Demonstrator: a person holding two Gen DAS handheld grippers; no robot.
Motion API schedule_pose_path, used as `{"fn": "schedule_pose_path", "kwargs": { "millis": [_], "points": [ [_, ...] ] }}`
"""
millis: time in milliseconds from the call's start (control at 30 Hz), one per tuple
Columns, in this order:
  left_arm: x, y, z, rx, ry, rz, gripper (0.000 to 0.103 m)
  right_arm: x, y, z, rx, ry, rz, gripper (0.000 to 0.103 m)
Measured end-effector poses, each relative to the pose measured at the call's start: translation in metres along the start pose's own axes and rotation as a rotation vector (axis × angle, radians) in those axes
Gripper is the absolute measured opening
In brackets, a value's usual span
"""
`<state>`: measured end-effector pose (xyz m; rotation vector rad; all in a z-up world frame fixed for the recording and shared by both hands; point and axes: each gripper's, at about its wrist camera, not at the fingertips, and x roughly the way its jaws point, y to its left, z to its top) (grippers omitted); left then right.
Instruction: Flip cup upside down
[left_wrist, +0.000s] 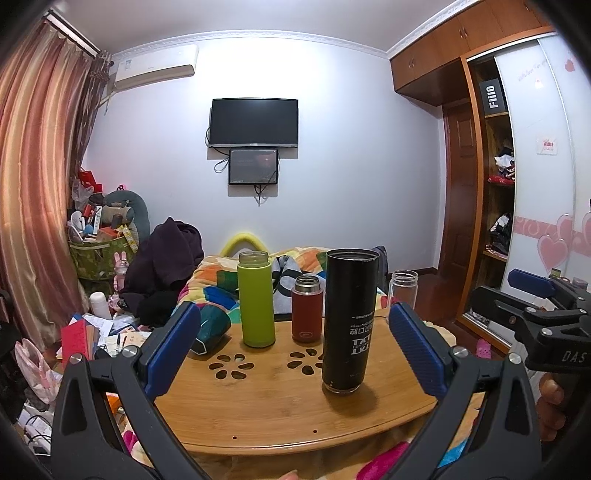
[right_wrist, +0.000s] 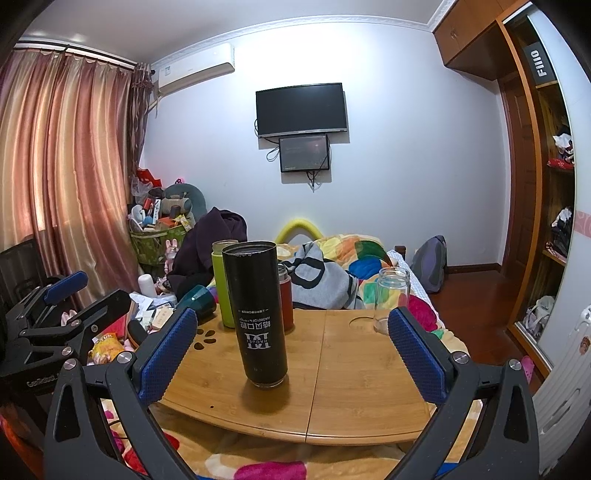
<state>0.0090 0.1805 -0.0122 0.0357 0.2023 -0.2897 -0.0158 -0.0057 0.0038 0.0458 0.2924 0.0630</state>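
The left gripper (left_wrist: 290, 352) sits nearest the lens, its blue-padded fingers (left_wrist: 170, 350) spread wide with nothing between them, hovering over the near edge of the bamboo lap table (left_wrist: 258, 406). The right gripper (right_wrist: 291, 354) is likewise spread wide and empty, also above the near edge; in the left wrist view it shows at the right border (left_wrist: 532, 295).

The black tumbler (left_wrist: 349, 319) stands on the table toward the near right part in the left wrist view, its printed lettering reading inverted, so it already rests mouth-down; nothing touches it. From the right wrist it stands between the two pads but farther out, apart from both (right_wrist: 256, 314).

Behind it, toward the far edge, stand a green bottle (left_wrist: 255, 299) and a shorter red flask (left_wrist: 306, 308), both uncapped and upright, near each other but apart. A clear glass jar (right_wrist: 391, 301) stands at the far right corner beside a round recess. A teal cup (left_wrist: 210, 330) lies tipped at the far left edge.

A colourful quilt (right_wrist: 354, 258) lies beyond the table.
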Motion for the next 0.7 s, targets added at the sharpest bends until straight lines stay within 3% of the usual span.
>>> {"fn": "schedule_pose_path", "kwargs": {
  "millis": [700],
  "points": [
    [0.004,0.0033,-0.002,-0.026,0.014,-0.005,0.103,0.0002,0.0008,0.0025,0.001,-0.001,0.003,0.103]
  ]
}}
